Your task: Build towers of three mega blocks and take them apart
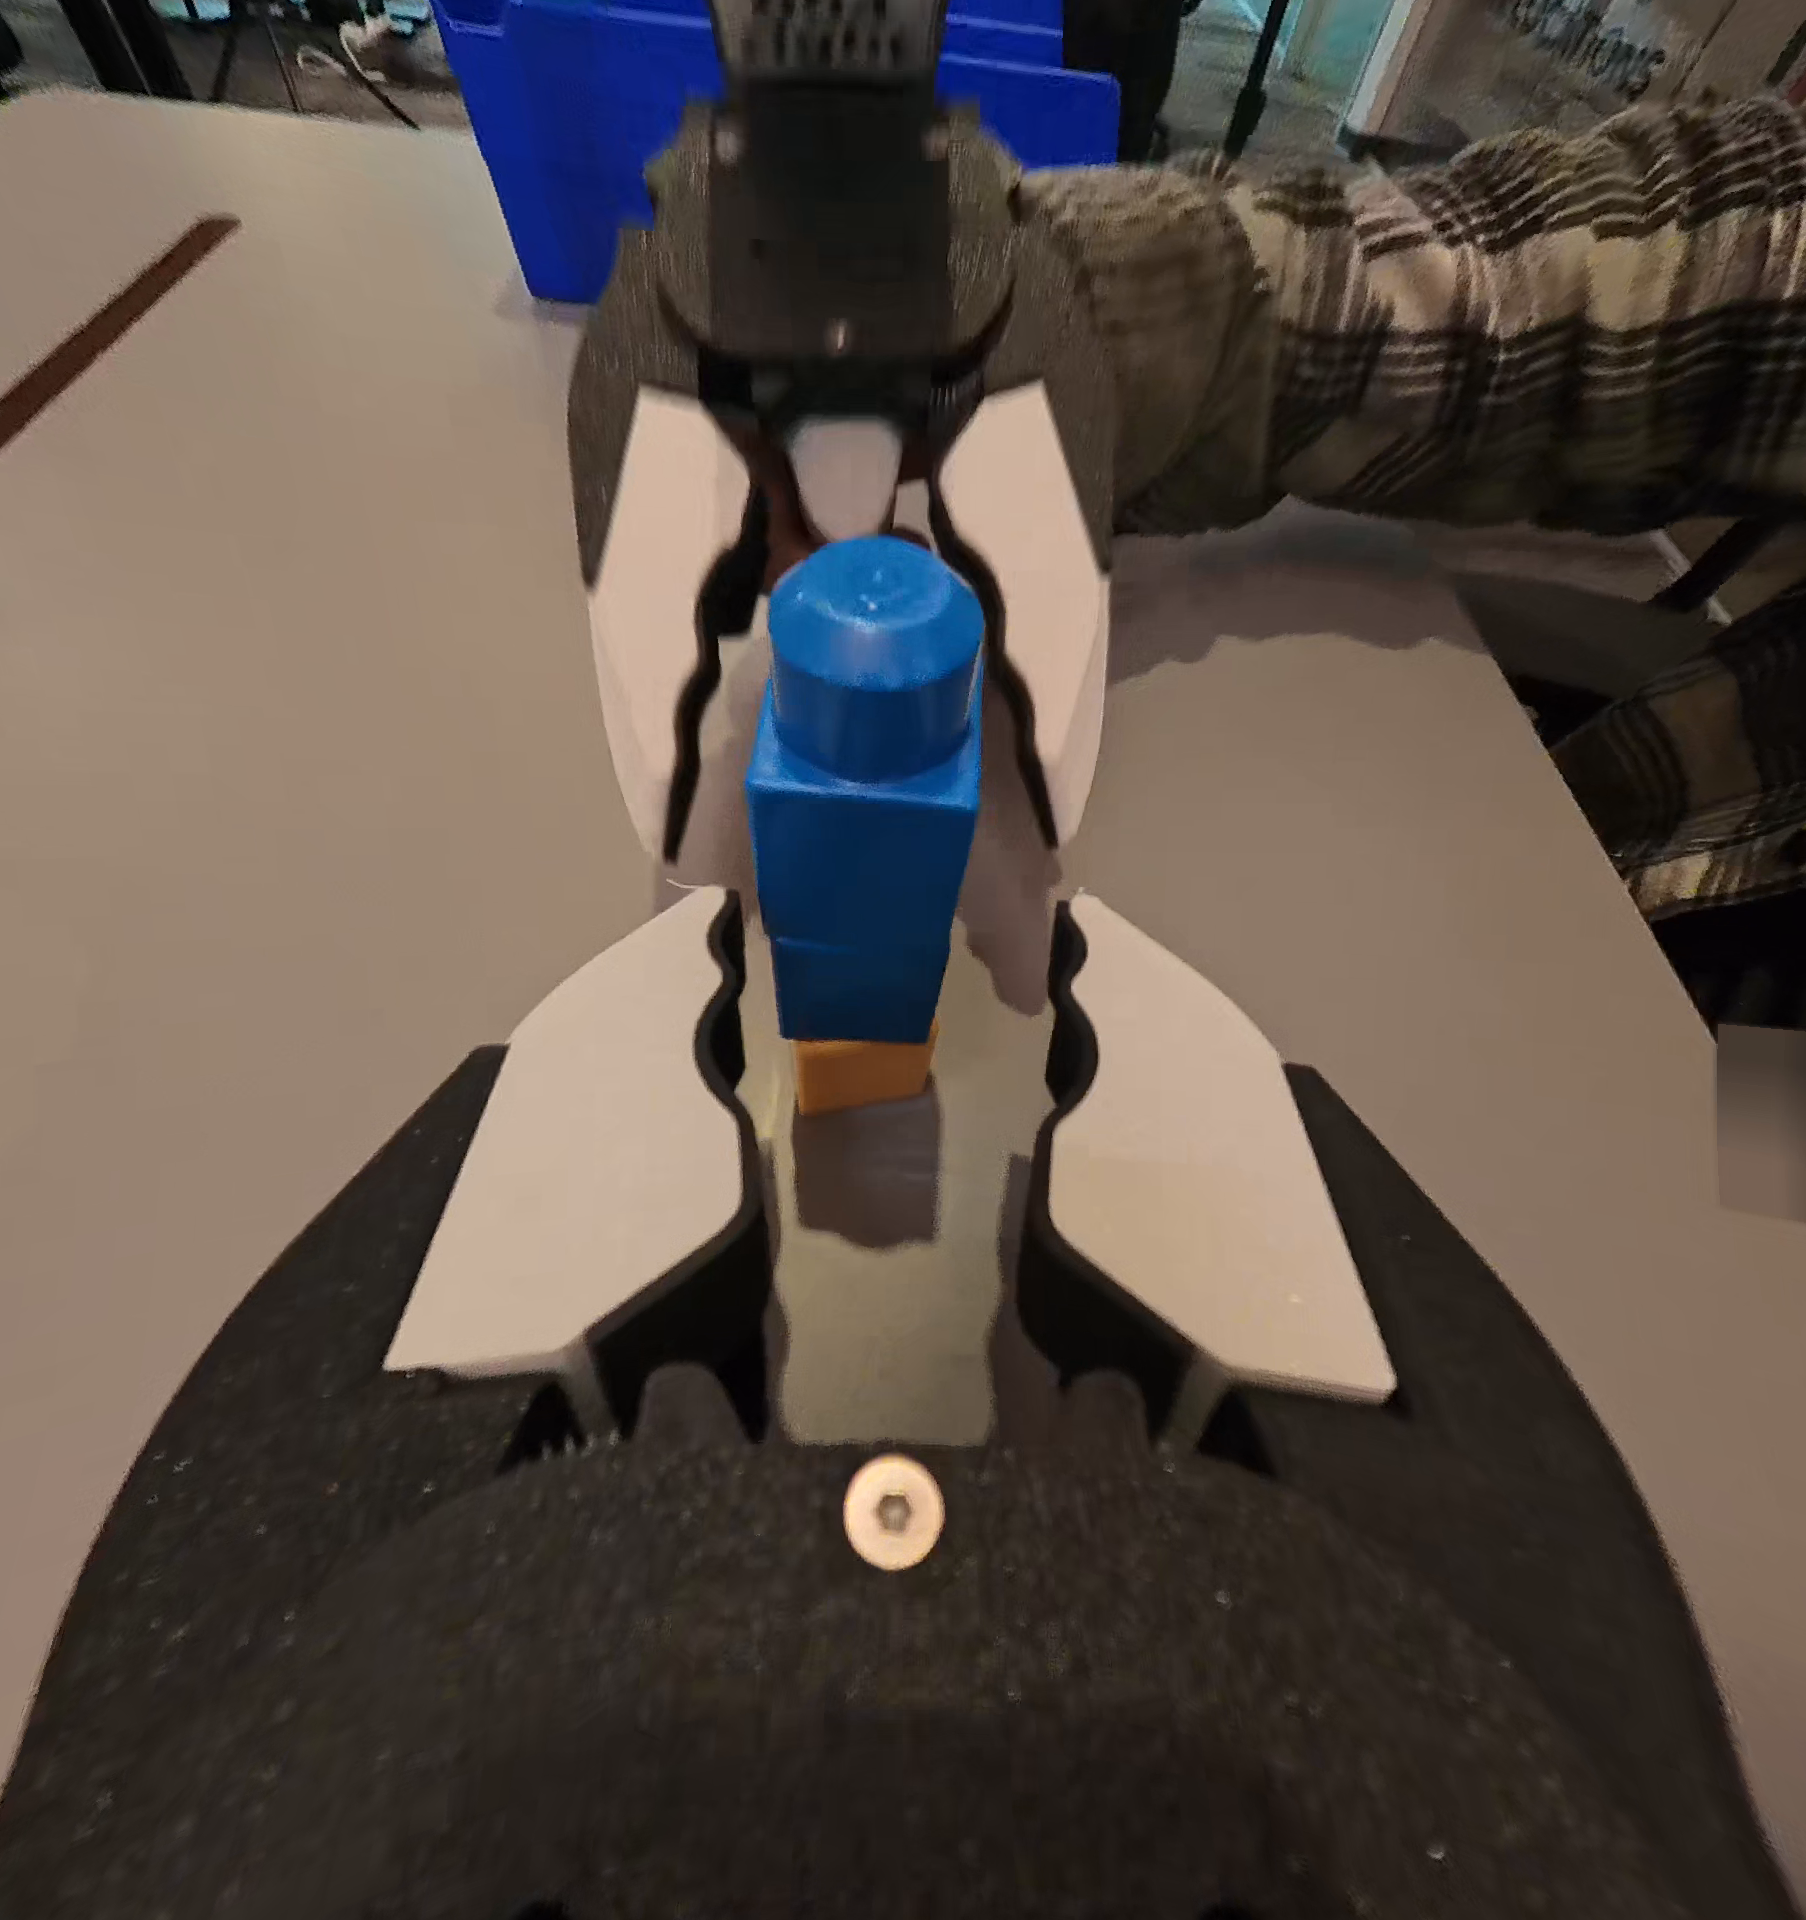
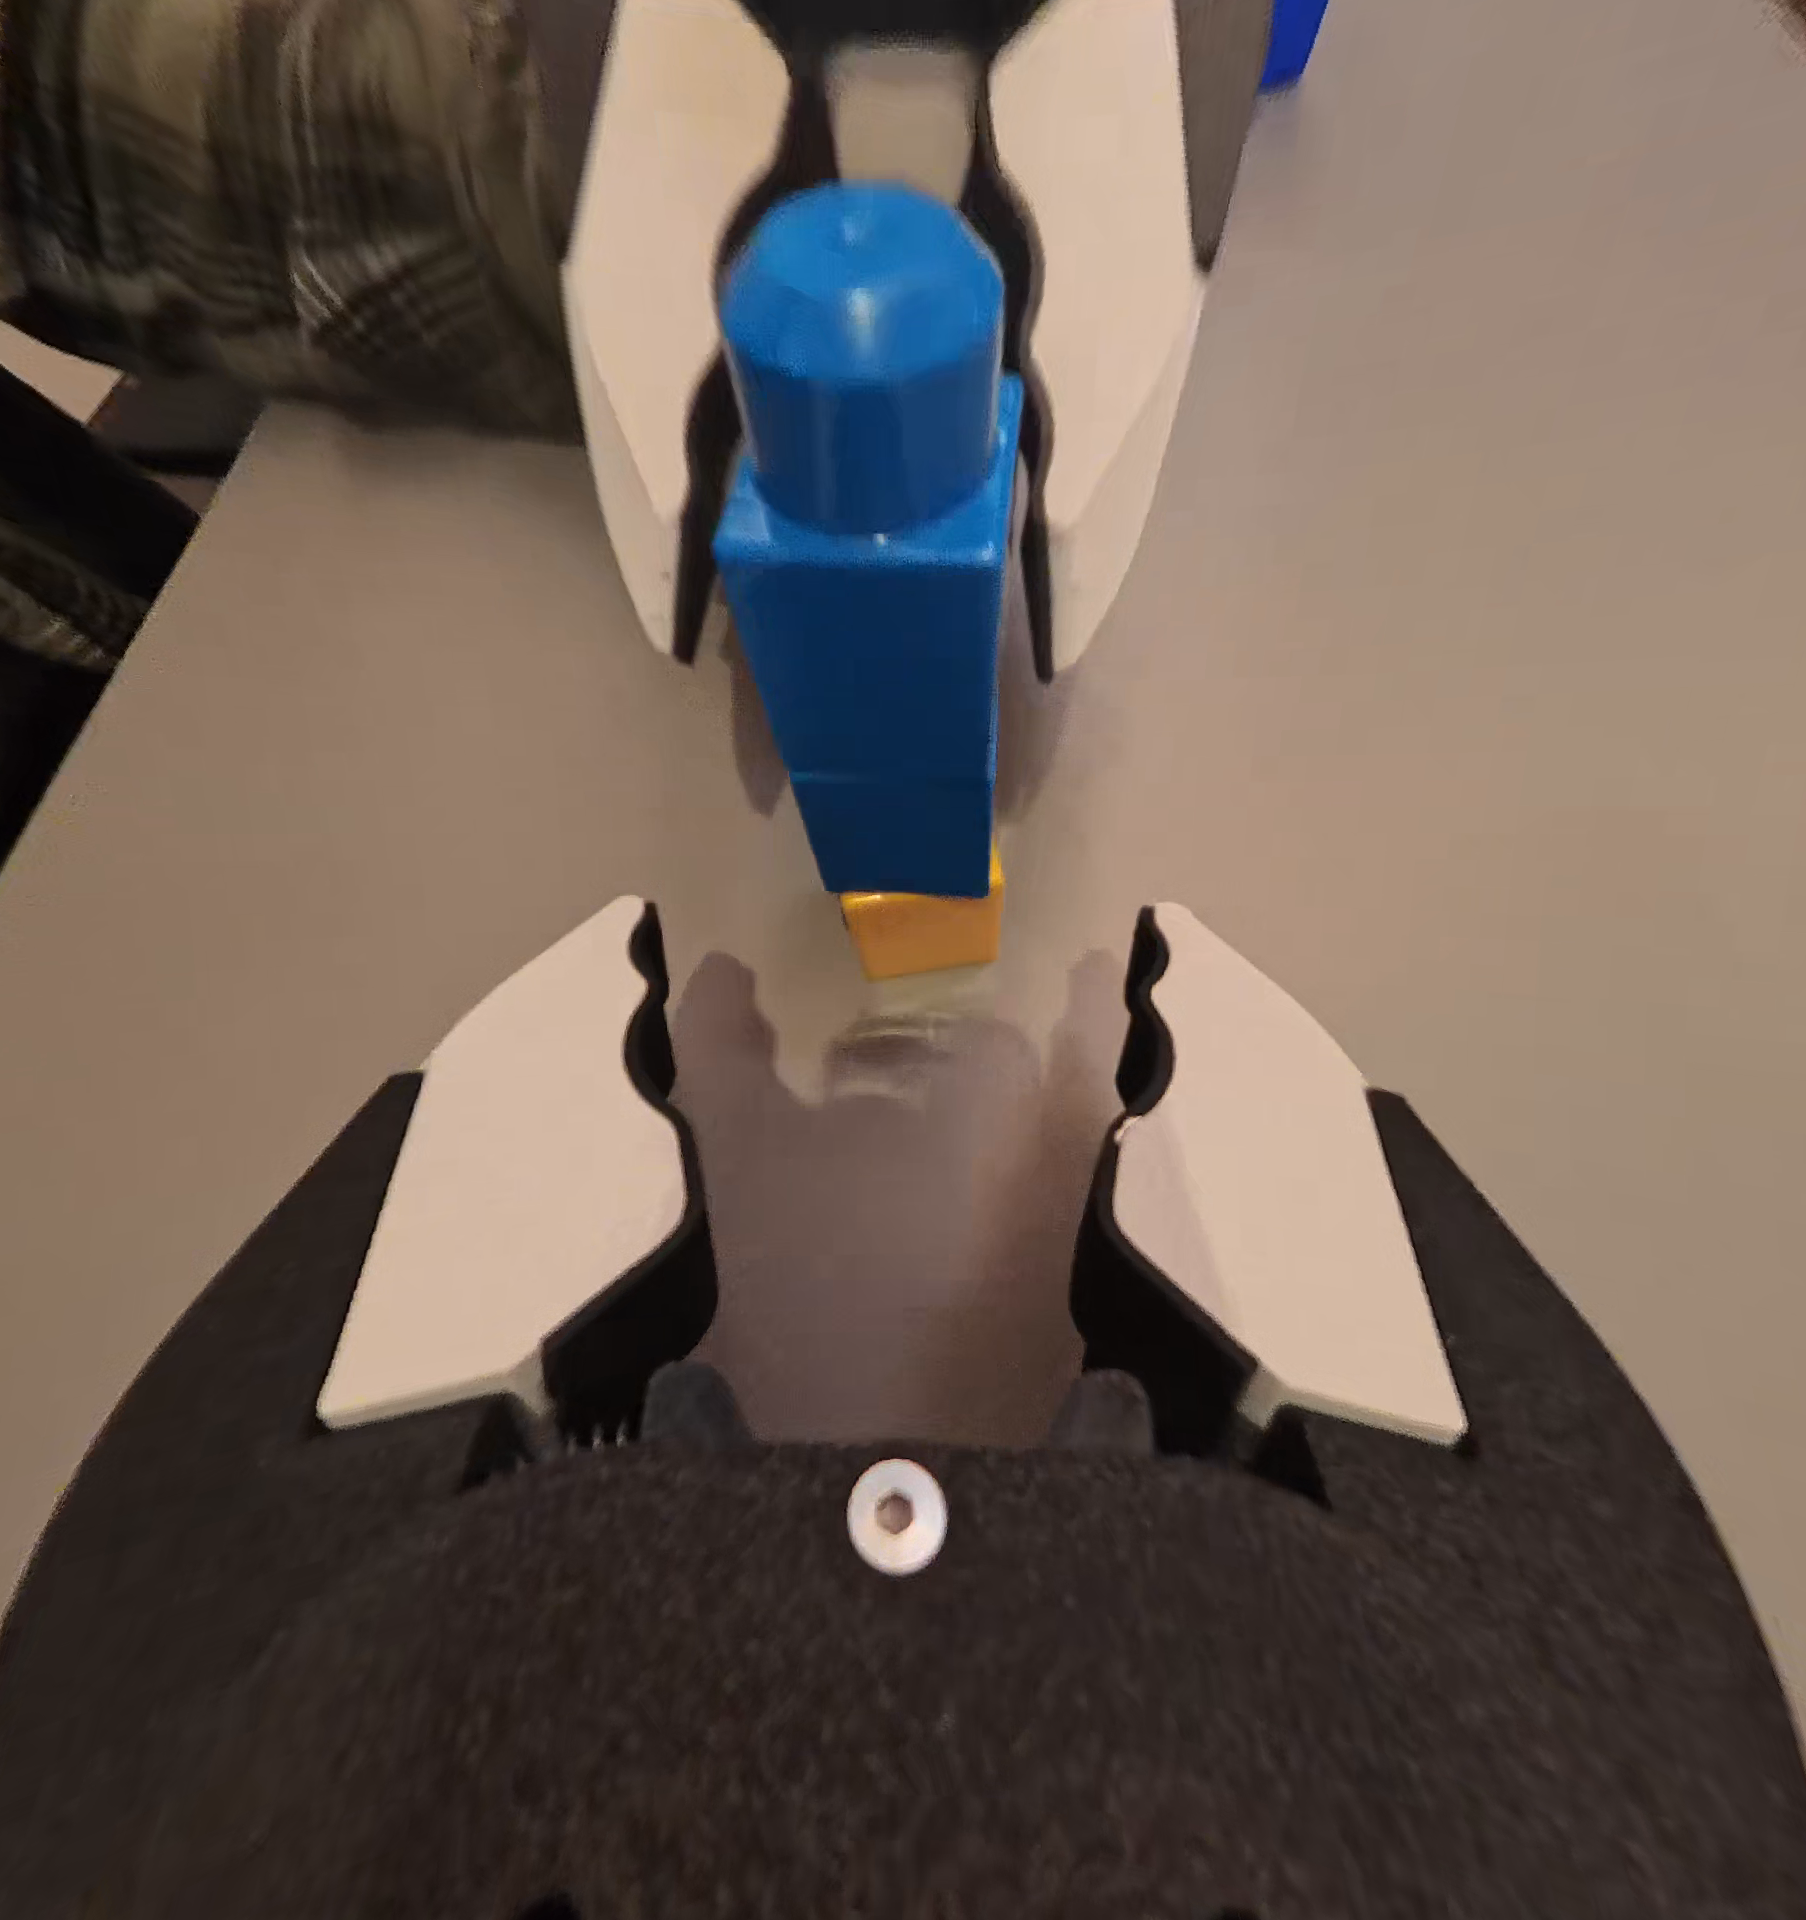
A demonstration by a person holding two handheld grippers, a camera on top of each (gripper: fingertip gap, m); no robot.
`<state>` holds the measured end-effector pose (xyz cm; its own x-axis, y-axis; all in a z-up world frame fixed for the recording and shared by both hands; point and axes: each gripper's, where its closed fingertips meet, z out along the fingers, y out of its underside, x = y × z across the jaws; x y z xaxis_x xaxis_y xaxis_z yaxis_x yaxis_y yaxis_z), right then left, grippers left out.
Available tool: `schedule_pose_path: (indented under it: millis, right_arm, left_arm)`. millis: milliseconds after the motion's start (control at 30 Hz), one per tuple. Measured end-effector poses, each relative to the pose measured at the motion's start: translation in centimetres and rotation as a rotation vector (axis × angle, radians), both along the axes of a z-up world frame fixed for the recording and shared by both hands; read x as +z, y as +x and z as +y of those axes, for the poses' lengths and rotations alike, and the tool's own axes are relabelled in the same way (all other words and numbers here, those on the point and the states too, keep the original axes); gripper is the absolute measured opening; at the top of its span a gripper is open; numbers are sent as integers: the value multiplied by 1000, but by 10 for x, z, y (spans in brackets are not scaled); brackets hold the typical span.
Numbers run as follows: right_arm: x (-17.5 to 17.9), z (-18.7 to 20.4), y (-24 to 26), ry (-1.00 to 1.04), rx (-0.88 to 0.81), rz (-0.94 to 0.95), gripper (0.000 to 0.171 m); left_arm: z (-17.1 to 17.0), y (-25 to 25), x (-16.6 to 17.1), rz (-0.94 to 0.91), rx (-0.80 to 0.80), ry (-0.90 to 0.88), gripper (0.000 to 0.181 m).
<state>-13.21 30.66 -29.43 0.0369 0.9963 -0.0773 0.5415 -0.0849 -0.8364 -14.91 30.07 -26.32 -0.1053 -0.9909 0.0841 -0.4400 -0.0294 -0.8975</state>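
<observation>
A tower of three mega blocks stands upright on the grey table (image 1: 255,727). It has a blue top block (image 1: 863,769), a blue middle block (image 1: 863,987) and a yellow bottom block (image 1: 863,1081). My left gripper (image 1: 897,914) is open; the tower stands between its fingertips with a gap on each side. My right gripper (image 2: 896,920) is open wide, its tips just short of the yellow block (image 2: 925,935). The two grippers face each other across the tower (image 2: 868,623). The right gripper (image 1: 857,842) shows behind the tower in the left wrist view, and the left gripper (image 2: 868,660) in the right wrist view.
A blue bin (image 1: 566,156) stands at the far side of the table behind the right gripper. A plaid sleeve (image 1: 1450,312) reaches in from the right. A dark seam (image 1: 88,343) crosses the table at the left. The table's edge runs along the right. About 4 cm separates my left fingertips from my right.
</observation>
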Motion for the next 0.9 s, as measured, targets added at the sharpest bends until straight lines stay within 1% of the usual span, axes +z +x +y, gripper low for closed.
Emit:
schedule_pose_path:
  millis: [67, 133, 233, 300, 367, 600, 800, 900]
  right_arm:
    - [-11, 2, -5, -19, 9, -28, 84]
    - [-19, 4, -10, -41, 13, -53, 78]
    - [-25, 3, -16, -57, 26, -94, 71]
    - [-26, 3, -19, -65, 27, -100, 59]
    - [-28, 1, -20, -89, 38, -115, 43]
    - [-31, 3, -22, -20, -11, -138, 38]
    - [-32, 4, -23, 20, -71, -145, 37]
    - [-32, 4, -23, 23, -93, -146, 37]
  left_arm:
    - [1, 2, 0, -3, 1, 25, 54]
    - [1, 6, -4, 8, -2, 29, 54]
    - [2, 11, -11, 33, -3, 47, 46]
    - [2, 13, -14, 43, -3, 68, 37]
    - [4, 13, -13, 37, 10, 76, 36]
    - [7, 11, -14, 41, 64, 109, 35]
    - [8, 10, -14, 41, 129, 104, 36]
    - [7, 9, -15, 45, 135, 114, 36]
